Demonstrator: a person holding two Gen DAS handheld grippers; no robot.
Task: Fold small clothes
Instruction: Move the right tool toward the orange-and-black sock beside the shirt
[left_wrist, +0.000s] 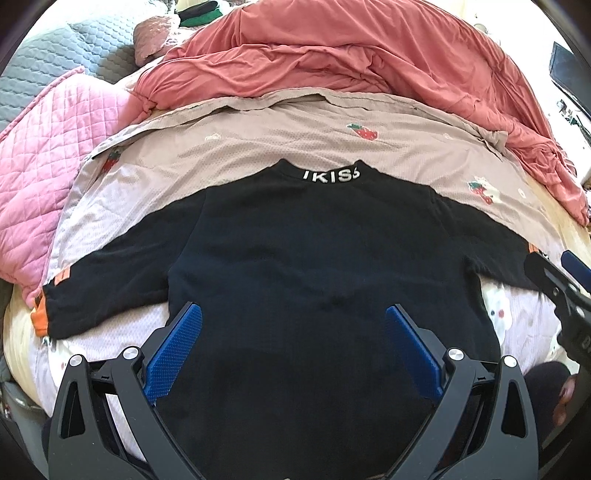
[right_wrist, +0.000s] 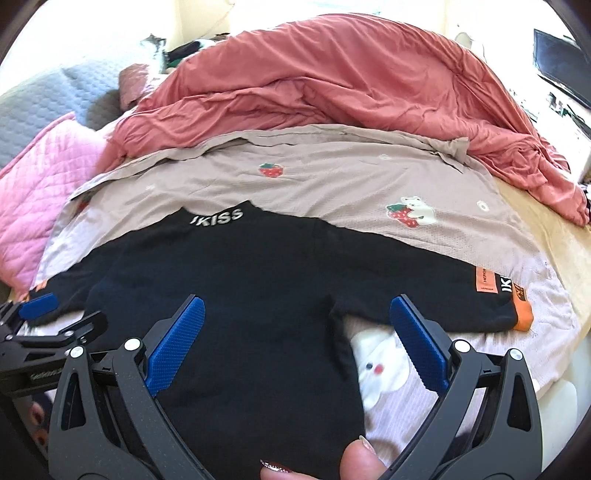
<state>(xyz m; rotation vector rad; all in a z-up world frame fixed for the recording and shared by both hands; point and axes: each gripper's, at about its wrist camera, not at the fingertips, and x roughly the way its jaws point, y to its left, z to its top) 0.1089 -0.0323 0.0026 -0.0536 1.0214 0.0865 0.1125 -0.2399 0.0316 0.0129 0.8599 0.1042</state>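
- Lying flat and back-up on the bed (left_wrist: 576, 236), the black shirt (left_wrist: 295, 240) spreads ahead of and beneath both pairs of fingers, sleeves out to each side.
- Left gripper (left_wrist: 293, 350): fingers released, spread wide above the shirt's lower body, grasping nothing.
- Right gripper (right_wrist: 297, 345): fingers released too, straddling the shirt's right side seam and armpit.
- Only the right view shows a fingertip (right_wrist: 360, 458) on the hem below the fingers, and the orange cuff (right_wrist: 524, 314) just right of them.
- Only the left view shows the other sleeve's orange cuff (left_wrist: 40, 314), far left of the fingers.
- White letters (right_wrist: 217, 216) mark the collar.
- Beyond it lie a strawberry-print sheet (right_wrist: 332, 173) and a red duvet (right_wrist: 332, 77).
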